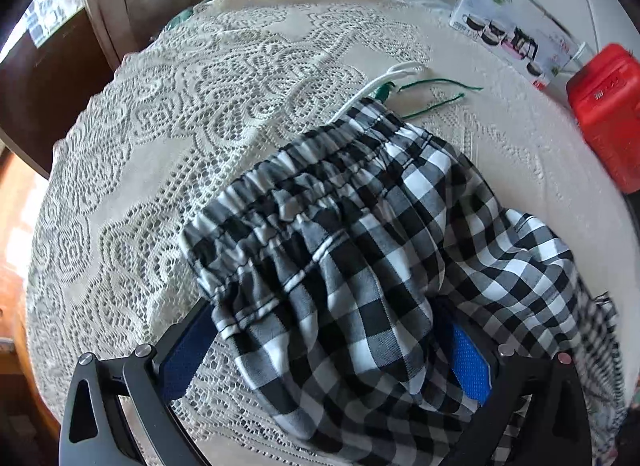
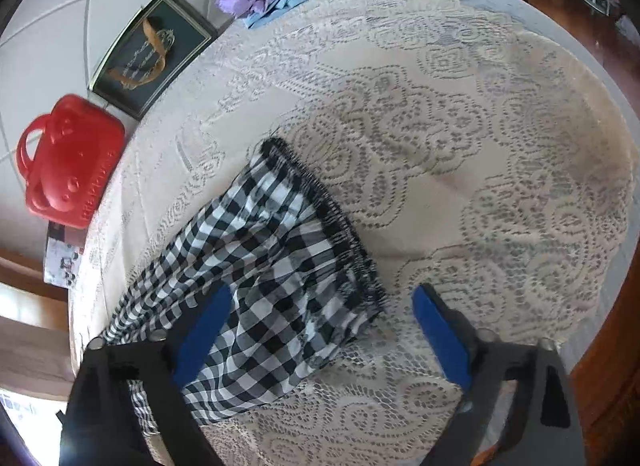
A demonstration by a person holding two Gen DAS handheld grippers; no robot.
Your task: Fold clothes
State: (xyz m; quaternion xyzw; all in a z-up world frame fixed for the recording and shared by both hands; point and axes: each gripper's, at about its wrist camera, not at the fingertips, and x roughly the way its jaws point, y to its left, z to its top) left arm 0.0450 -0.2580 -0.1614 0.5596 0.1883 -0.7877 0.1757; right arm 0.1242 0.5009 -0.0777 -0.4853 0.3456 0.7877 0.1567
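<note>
Both spread: left hand-held gripper [image 1: 320, 362] straddles the shorts [image 1: 360, 246] below the waistband [image 1: 296, 193], right hand-held gripper [image 2: 320, 330] at their edge; pinch both layers, keep hems aligned

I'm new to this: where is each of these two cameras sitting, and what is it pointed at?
Left wrist view: sits on the left hand-held gripper, looking along its blue-padded fingers down at the checked shorts on the lace tablecloth; only the gripper shows, wide open, cloth lying between the fingers.
Right wrist view: sits on the right hand-held gripper, looking down at the shorts' dark hem; only its open fingers show.
Shared: the shorts, the tablecloth and the red case.
</note>
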